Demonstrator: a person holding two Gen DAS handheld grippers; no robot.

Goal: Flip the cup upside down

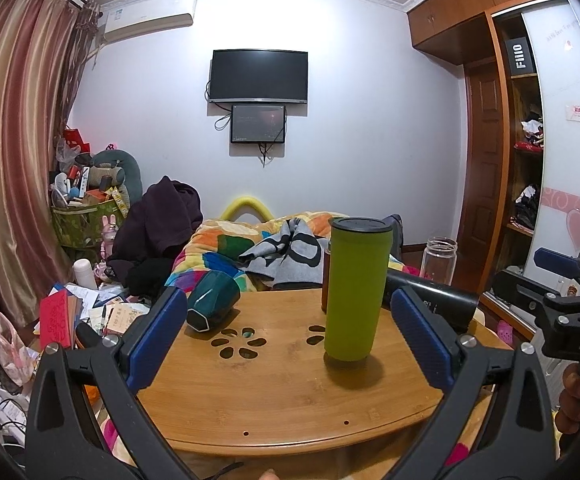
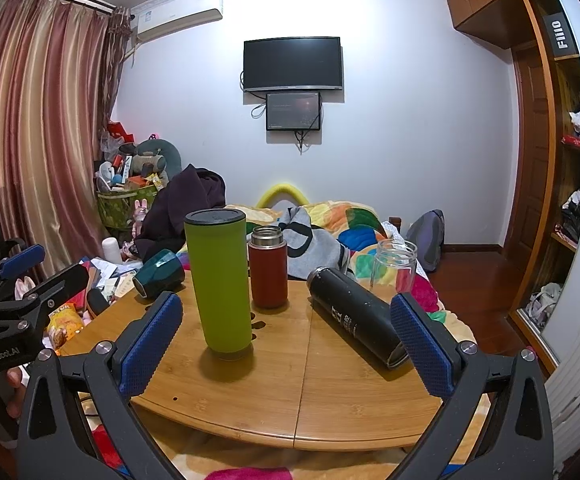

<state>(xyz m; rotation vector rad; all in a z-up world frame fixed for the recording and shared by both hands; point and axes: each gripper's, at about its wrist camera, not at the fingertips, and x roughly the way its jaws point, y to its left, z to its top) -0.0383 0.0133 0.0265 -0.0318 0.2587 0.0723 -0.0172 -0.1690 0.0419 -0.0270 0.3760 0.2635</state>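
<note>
Both hand-held grippers, left [image 1: 290,336] and right [image 2: 286,344], gape empty before the upright green cup [image 1: 355,288] on the wooden table [image 1: 282,392].

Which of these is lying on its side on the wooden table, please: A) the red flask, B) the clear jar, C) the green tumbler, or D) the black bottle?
D: the black bottle lies flat on the table, while the green tumbler, red flask and clear jar stand upright.

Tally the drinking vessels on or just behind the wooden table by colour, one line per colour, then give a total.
Green tumbler: 1
Red flask: 1
Black flask, lying down: 1
Dark teal cup, on its side: 1
Clear glass jar: 1
Total: 5
</note>
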